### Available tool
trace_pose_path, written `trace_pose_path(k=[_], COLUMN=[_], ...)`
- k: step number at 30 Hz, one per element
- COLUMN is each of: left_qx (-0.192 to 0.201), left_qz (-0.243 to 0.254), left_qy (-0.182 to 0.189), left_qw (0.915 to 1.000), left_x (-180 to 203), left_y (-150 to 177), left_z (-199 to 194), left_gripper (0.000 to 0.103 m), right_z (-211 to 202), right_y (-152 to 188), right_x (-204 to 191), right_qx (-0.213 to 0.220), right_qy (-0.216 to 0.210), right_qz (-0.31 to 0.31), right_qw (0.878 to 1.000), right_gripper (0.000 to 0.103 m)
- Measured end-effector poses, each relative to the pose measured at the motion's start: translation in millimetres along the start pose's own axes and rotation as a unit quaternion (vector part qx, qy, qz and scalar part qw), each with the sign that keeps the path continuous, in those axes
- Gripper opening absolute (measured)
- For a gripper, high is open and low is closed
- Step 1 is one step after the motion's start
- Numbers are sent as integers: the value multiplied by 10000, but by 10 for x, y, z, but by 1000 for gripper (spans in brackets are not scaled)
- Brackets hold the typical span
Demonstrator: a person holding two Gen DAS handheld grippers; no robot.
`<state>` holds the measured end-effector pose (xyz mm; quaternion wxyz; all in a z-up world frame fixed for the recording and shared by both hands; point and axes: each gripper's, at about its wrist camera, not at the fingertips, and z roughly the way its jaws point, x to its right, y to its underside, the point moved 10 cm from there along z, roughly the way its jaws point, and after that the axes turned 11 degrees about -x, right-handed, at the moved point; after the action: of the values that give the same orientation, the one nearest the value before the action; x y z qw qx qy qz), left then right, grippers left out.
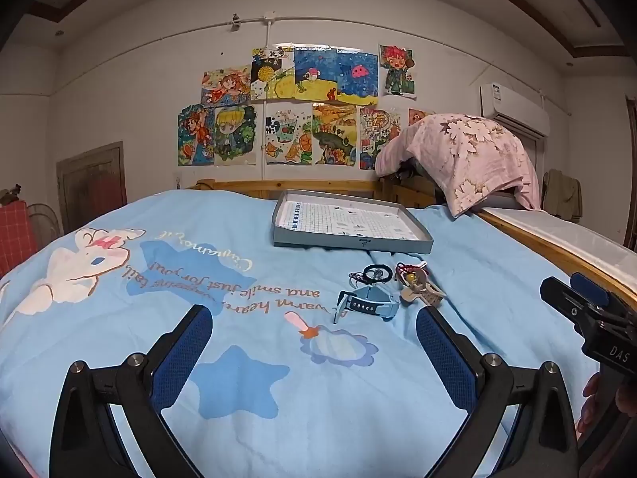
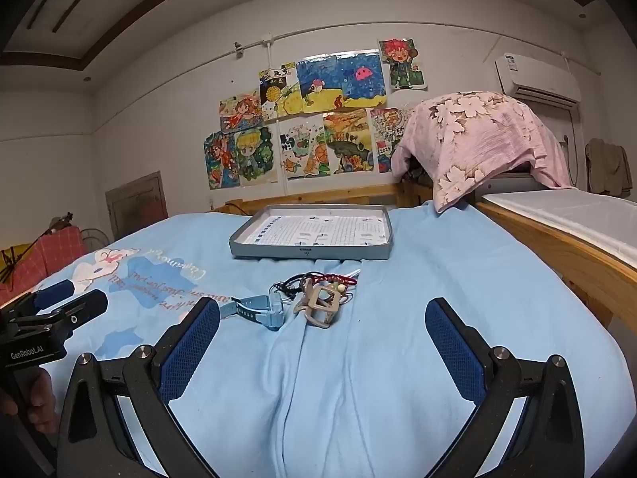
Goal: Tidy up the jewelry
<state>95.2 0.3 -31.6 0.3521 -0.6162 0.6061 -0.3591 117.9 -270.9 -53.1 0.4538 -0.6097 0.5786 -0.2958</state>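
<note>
The bed (image 2: 398,358) carries a shallow grey tray (image 2: 310,254) at its far side, with the jewelry heaped just in front of it. In the heap, a blue watch (image 2: 258,308) lies crosswise on the left, a beige clip (image 2: 322,306) beside it, and cord bracelets (image 2: 318,279) behind. The right gripper (image 2: 322,318) faces the clip head-on and seems nearer than the left gripper (image 1: 314,326). Both jaws gape wide, holding nothing.

Left gripper (image 1: 314,318), right gripper (image 2: 322,314): black angular frames wearing silver screws, blue mesh pads (image 2: 191,348) lining fingers. White "GenRobot.AI", "DAS" lettering showing. Bare-skinned hand (image 2: 38,400) showing at 8 o'clock.
</note>
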Motion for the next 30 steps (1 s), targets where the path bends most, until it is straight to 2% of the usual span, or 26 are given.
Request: trace_pose_path(k=[30], left_qx=[27], left_qz=[-17], left_qy=[101], left_qw=[9999], left_x=[27], left_y=[3], left_z=[-60], left_gripper=[103], right_z=[21], right_y=[8], right_x=[0], right_qx=[-14], right_qy=[18], right_qz=[4], right_qw=[10000], right_gripper=[102])
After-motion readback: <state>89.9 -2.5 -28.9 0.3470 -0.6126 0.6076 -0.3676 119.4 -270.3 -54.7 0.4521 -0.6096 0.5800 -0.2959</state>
